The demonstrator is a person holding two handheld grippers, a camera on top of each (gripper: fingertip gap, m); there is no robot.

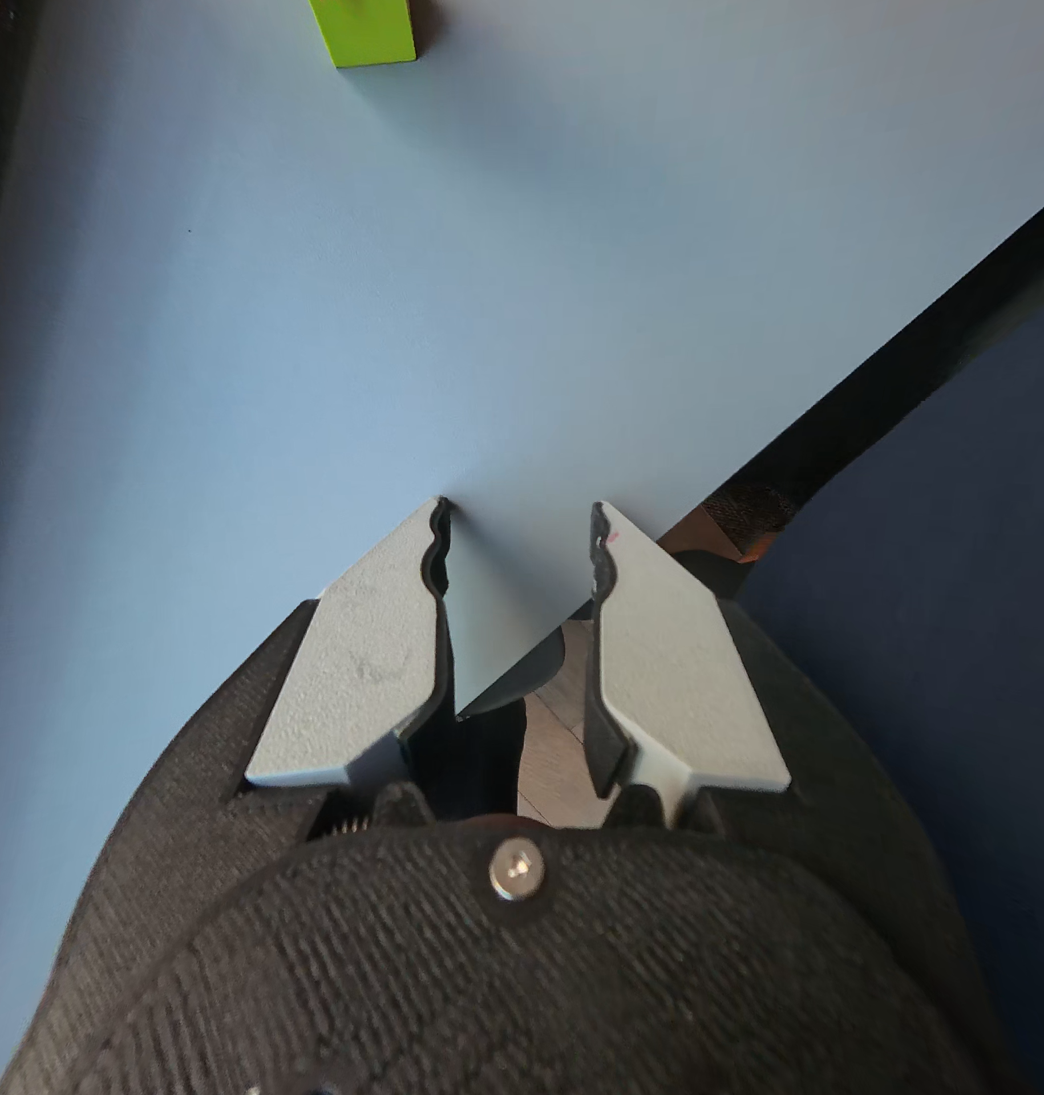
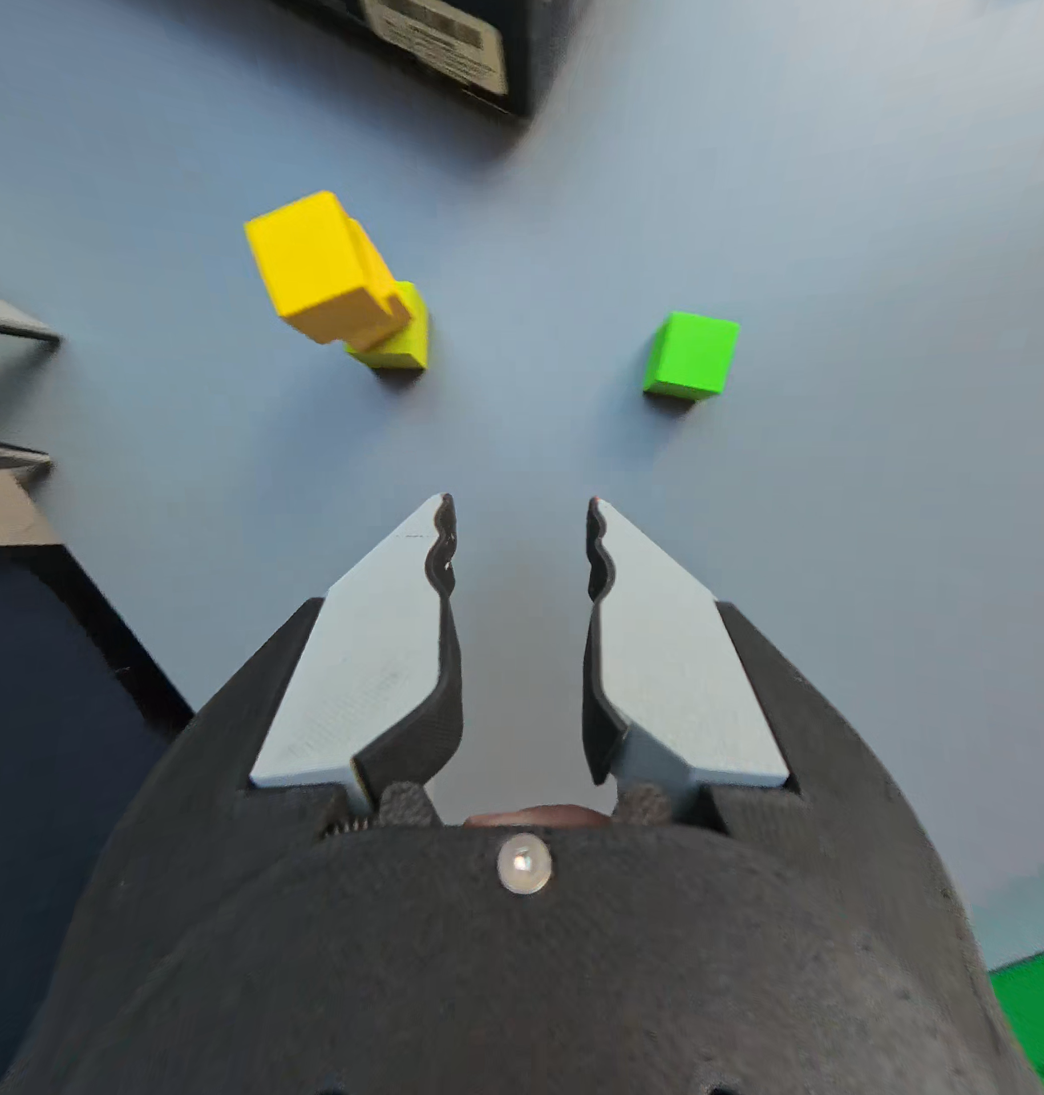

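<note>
Both tools, left (image 1: 518, 503) and right (image 2: 519, 498), hanging half open, empty, over blue tabletop (image 2: 863, 533). Green cube (image 2: 691, 355) seeming light, rigid; gripping flat sides.

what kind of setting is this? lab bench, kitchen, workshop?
Most likely a lab or office tabletop set up for manipulation tests. A plain blue table carries only coloured blocks: a yellow stack on a lime block, and a green cube. A black labelled device sits at its far edge.
</note>
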